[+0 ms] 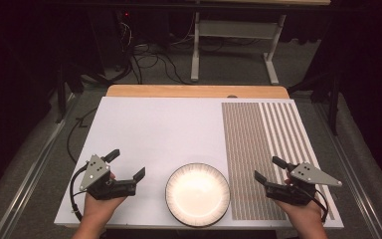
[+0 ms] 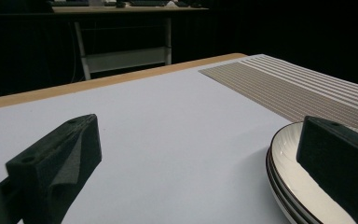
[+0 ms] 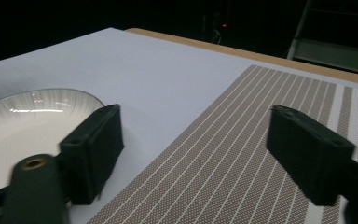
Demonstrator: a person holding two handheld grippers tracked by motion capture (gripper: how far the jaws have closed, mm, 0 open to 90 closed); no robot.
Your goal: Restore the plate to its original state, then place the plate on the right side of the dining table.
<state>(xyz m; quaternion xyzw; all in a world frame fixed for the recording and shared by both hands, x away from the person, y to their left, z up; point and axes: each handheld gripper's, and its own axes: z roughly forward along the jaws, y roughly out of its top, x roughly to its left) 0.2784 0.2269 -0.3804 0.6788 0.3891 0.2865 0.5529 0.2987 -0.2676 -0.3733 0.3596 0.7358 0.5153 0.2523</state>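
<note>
White plates (image 1: 197,194) stacked upright at table's near edge.

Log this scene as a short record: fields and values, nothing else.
surface: white table top with a brown striped mat area on its right side
plates: stack of white plates with dark rims, near front edge, centre; at least two rims show in the left gripper view
left gripper: open, empty, left of the plates, not touching them
right gripper: open, empty, over the striped mat, right of the plates
hands: left hand, right hand, one on each gripper
background: dark room, cables on floor
</note>
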